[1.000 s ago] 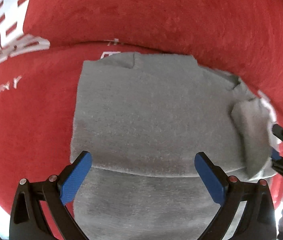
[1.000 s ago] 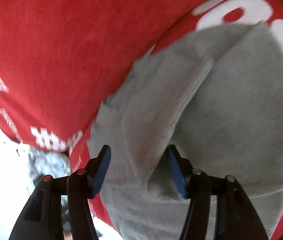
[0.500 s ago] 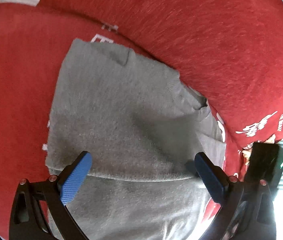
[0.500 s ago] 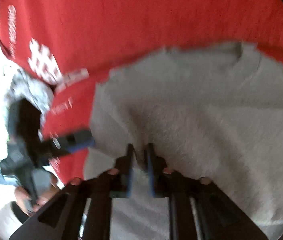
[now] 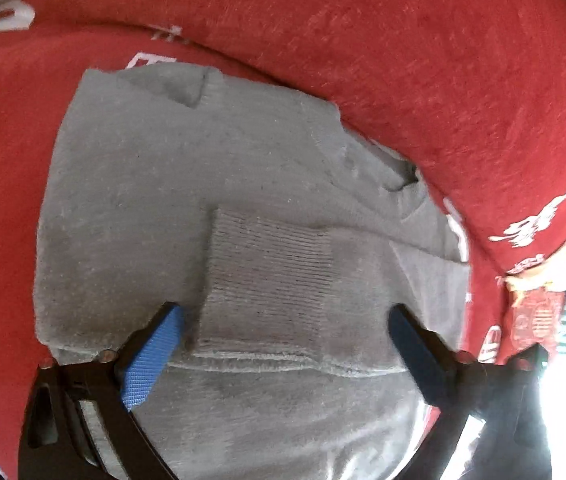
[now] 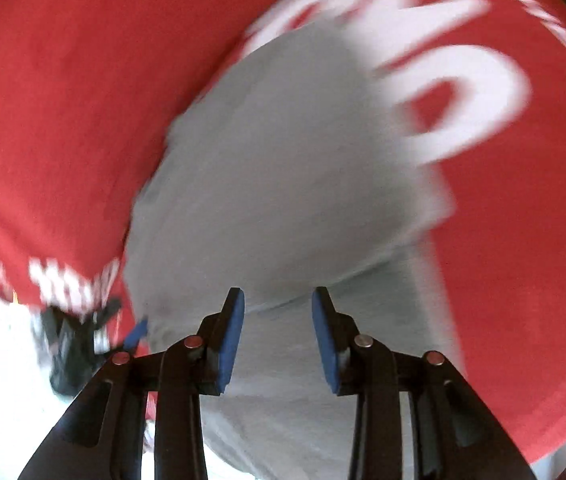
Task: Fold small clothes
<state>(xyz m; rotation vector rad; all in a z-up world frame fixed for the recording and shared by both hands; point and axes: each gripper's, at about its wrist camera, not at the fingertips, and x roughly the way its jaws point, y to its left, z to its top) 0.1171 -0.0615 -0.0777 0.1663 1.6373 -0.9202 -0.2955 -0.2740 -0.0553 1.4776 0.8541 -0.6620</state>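
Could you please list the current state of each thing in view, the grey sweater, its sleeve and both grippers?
grey sweater: lying flat on the red cloth, partly folded.
sleeve cuff: folded in, resting on top of the sweater body.
left gripper: open, jaws have just been closing, straddling the cuff without pressing on it.
right gripper: open, jaws have just been opening, nothing between them, above the sweater.

Plain grey knit sweater (image 5: 155,184), its sleeve cuff (image 5: 267,280) ribbed in fine lines; red cloth (image 5: 423,60) beneath, printed with white lettering (blurred in the right view); blue pads (image 5: 151,364) on black gripper frames.
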